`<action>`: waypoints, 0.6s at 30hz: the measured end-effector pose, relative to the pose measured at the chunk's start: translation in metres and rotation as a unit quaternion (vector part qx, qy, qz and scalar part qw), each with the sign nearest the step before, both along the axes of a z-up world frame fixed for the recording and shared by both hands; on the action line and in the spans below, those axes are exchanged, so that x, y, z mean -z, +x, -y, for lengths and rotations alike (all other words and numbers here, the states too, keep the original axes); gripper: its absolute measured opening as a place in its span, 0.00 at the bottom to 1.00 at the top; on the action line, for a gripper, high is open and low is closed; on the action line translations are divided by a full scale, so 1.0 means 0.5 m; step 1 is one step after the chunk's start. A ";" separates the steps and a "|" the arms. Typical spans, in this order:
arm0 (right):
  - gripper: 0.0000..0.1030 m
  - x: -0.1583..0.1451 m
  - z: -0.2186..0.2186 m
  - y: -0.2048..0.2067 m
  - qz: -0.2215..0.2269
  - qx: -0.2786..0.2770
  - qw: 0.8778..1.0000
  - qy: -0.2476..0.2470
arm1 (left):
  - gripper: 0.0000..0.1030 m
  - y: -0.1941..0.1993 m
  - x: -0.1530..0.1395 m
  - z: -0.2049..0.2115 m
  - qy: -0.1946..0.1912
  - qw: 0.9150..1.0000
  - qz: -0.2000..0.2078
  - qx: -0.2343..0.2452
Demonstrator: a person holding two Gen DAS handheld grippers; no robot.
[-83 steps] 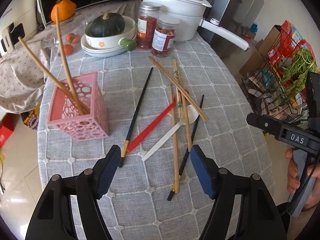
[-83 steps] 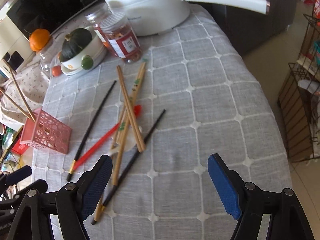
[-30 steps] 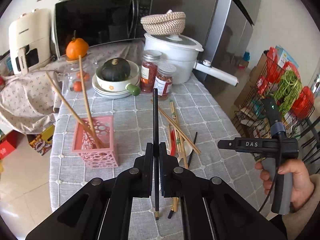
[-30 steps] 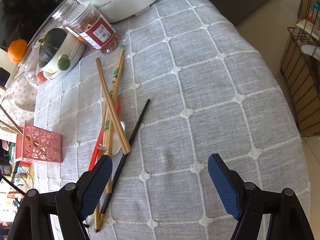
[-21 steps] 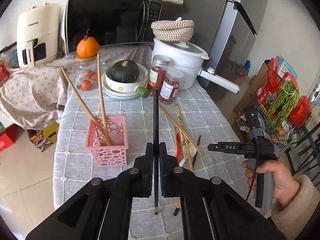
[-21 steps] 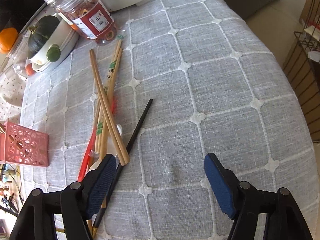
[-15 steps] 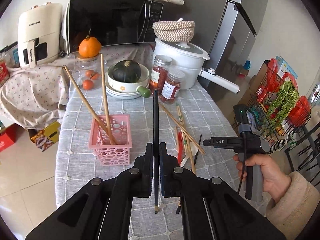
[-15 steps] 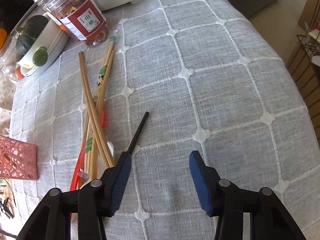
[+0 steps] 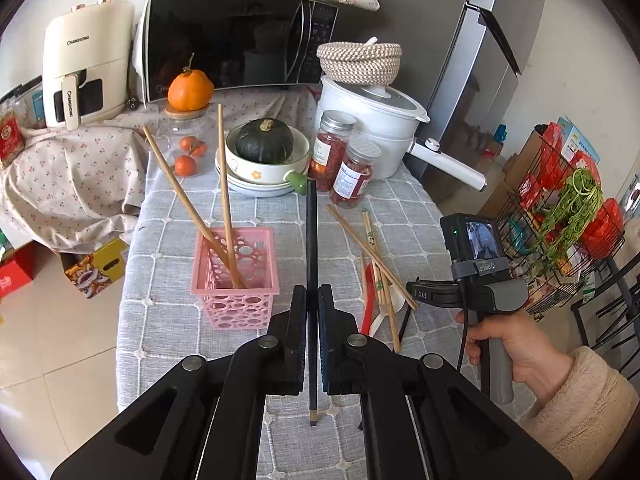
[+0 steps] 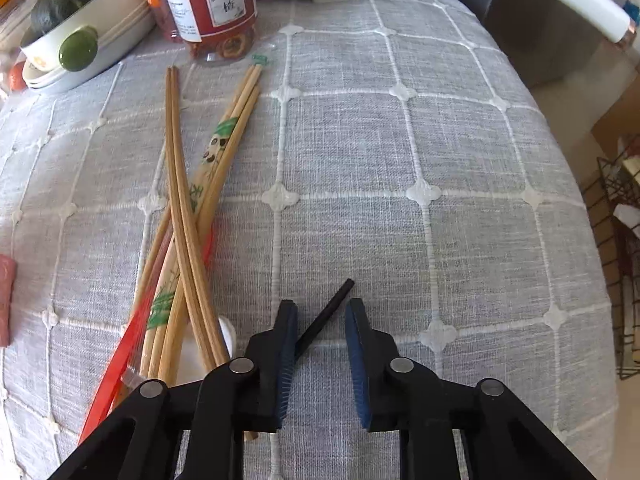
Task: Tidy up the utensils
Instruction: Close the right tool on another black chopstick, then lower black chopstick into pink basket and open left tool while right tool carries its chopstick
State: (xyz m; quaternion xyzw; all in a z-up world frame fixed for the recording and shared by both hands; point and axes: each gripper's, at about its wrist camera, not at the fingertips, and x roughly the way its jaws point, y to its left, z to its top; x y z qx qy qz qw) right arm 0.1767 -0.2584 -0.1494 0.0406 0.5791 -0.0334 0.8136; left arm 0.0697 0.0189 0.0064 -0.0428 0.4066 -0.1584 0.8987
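My left gripper (image 9: 313, 300) is shut on a black chopstick (image 9: 311, 240) and holds it upright above the table, right of the pink basket (image 9: 236, 276). Two wooden chopsticks (image 9: 224, 184) stand in the basket. My right gripper (image 10: 320, 316) is low over the table, partly closed, its jaws either side of a second black chopstick (image 10: 326, 318) that lies on the cloth. Left of it lie several wooden chopsticks (image 10: 188, 216), a red one (image 10: 116, 372) and a white spoon (image 10: 192, 356). The right gripper (image 9: 416, 292) also shows in the left wrist view.
At the back of the table stand two red jars (image 9: 344, 160), a bowl with a dark squash (image 9: 264, 152) and a white pot (image 9: 376, 120) with a long handle. A microwave (image 9: 240, 40) is behind. A wire rack (image 9: 560, 240) stands off the table's right edge.
My right gripper has dropped to the table and narrowed its jaws around the lying black chopstick. My left gripper, still holding its black chopstick, has shifted slightly relative to the basket.
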 end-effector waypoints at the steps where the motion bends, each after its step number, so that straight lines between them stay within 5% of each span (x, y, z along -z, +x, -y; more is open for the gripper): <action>1: 0.15 -0.002 0.007 -0.004 -0.002 0.001 1.000 0.006 | 0.05 0.000 0.000 0.001 0.000 1.000 0.001 0.000; 9: 0.04 -0.019 0.062 -0.043 0.009 0.035 0.997 0.067 | 0.05 -0.002 -0.004 -0.009 -0.001 1.000 0.004 -0.007; 18: 0.04 -0.140 0.097 -0.109 0.094 0.033 0.988 0.114 | 0.05 -0.012 -0.024 -0.005 -0.010 1.000 0.022 -0.006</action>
